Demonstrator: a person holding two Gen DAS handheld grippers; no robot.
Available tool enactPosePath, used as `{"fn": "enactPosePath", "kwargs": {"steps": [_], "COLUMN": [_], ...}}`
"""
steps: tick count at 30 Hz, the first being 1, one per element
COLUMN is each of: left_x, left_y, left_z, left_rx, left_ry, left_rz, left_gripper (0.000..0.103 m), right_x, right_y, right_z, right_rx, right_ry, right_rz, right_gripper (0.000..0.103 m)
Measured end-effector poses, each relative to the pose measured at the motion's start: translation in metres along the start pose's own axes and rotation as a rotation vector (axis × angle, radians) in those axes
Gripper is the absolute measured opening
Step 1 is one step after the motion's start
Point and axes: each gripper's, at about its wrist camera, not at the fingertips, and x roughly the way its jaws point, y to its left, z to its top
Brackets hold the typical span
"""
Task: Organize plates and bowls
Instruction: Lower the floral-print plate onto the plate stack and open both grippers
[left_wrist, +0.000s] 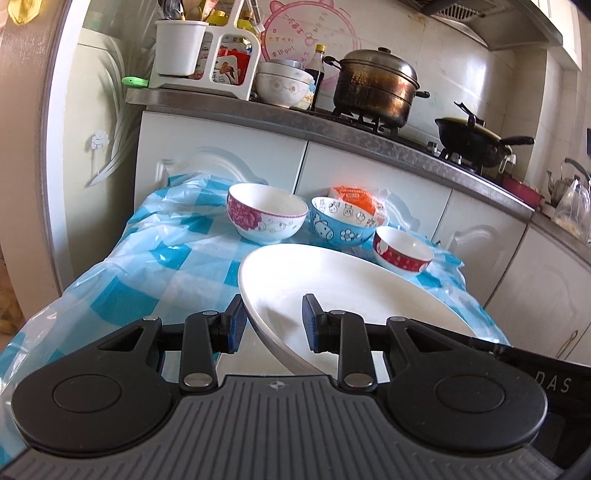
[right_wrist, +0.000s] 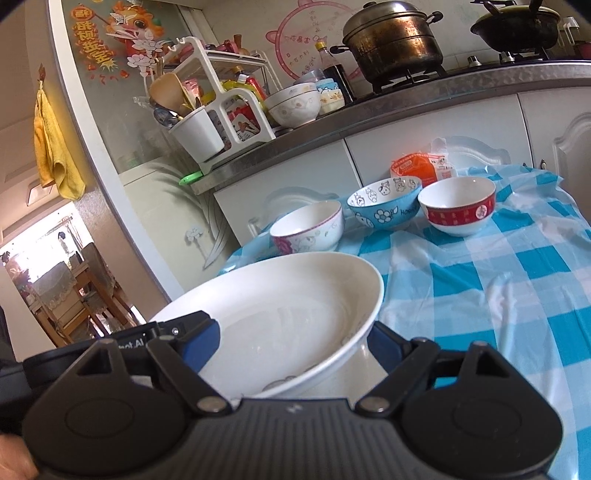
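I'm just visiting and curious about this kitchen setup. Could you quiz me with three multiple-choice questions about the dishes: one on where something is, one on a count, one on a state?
1. Where is the blue cartoon bowl?
A. Between the floral and red bowls
B. On the stove
C. Inside the plate

2. How many bowls stand on the checked cloth?
A. One
B. Three
C. Five

3. The white plate is:
A. Broken
B. Full of food
C. Empty, straddled by both tools

Answers: A, the floral bowl and red bowl flank it; B, three stand there; C, the left tool and right tool straddle its rim.
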Motion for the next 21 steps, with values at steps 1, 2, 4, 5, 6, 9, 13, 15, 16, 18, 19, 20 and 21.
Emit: {"fn": "enactPosePath", "kwargs": {"steps": [1,2,4,5,6,9,13,15,16,18,19,20,21], "left_x": [-0.001,-0.002,-0.003,-0.004,-0.004,-0.006,-0.008,-0.008,-0.008,-0.008,-0.007,-0.007,-0.006], "left_y": [0.0,-0.001,-0.001,-0.001,-0.001,-0.001,0.001,0.001,0.002,0.003,0.003,0.003,0.003], "left_z": [-0.002,-0.004,-0.007,-0.009,-0.01,-0.015,-0.019,-0.02,-0.019,-0.02,-0.021,-0.021,-0.022], "left_rx": [0.006,0.014,0.023,0.026,0.03,0.038,0.048,0.053,0.054,0.058,0.06,0.062,0.063], "left_ry": [0.005,0.009,0.021,0.025,0.031,0.041,0.047,0.049,0.052,0.055,0.057,0.059,0.061], "left_rz": [0.003,0.007,0.013,0.015,0.017,0.027,0.045,0.054,0.058,0.066,0.07,0.073,0.075], "left_gripper": [0.032,0.032,0.032,0.033,0.034,0.034,0.034,0.035,0.035,0.035,0.035,0.035,0.035], "right_x": [-0.002,-0.004,-0.008,-0.009,-0.011,-0.013,-0.013,-0.013,-0.012,-0.012,-0.012,-0.012,-0.011], "right_y": [0.0,0.0,0.0,0.0,0.001,0.001,0.003,0.005,0.006,0.008,0.008,0.009,0.009], "right_z": [-0.002,-0.003,-0.006,-0.008,-0.009,-0.014,-0.02,-0.022,-0.023,-0.024,-0.025,-0.025,-0.026], "right_rx": [0.0,0.0,-0.004,-0.009,-0.013,-0.019,-0.032,-0.045,-0.053,-0.065,-0.07,-0.076,-0.083], "right_ry": [0.0,0.0,0.001,0.001,0.002,0.009,0.024,0.028,0.029,0.03,0.031,0.032,0.032], "right_rz": [0.001,0.003,0.007,0.007,0.006,0.005,0.006,0.005,0.005,0.003,0.003,0.003,0.002], "right_gripper": [0.087,0.087,0.087,0.087,0.087,0.087,0.087,0.087,0.087,0.087,0.087,0.087,0.087]}}
